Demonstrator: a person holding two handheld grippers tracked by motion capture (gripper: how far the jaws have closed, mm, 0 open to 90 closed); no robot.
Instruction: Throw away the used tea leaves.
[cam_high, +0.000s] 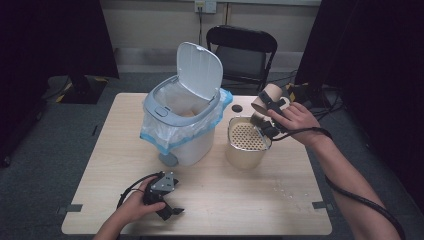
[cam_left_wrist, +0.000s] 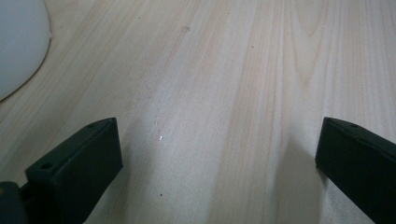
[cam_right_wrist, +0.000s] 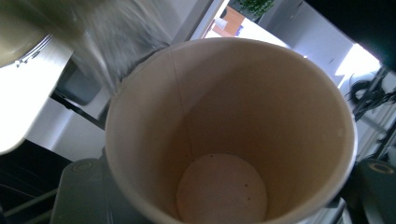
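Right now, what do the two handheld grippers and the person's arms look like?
Both grippers are black. The left gripper carries a grey three-cornered plate on top, and its blocky black jaws have small screw holes. The right gripper trails a thick black cable along the forearm. Both forearms are bare, with no sleeves, gloves or visible markings.

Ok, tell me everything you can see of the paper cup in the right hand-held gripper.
The paper cup is plain brown paper with a rolled rim and a side seam. It looks empty: the pale round bottom is bare apart from a few dark specks. The right hand-held gripper clamps it across the wall, tipped on its side in the air, above and behind the perforated beige container, right of the open bin. Nothing else touches it.
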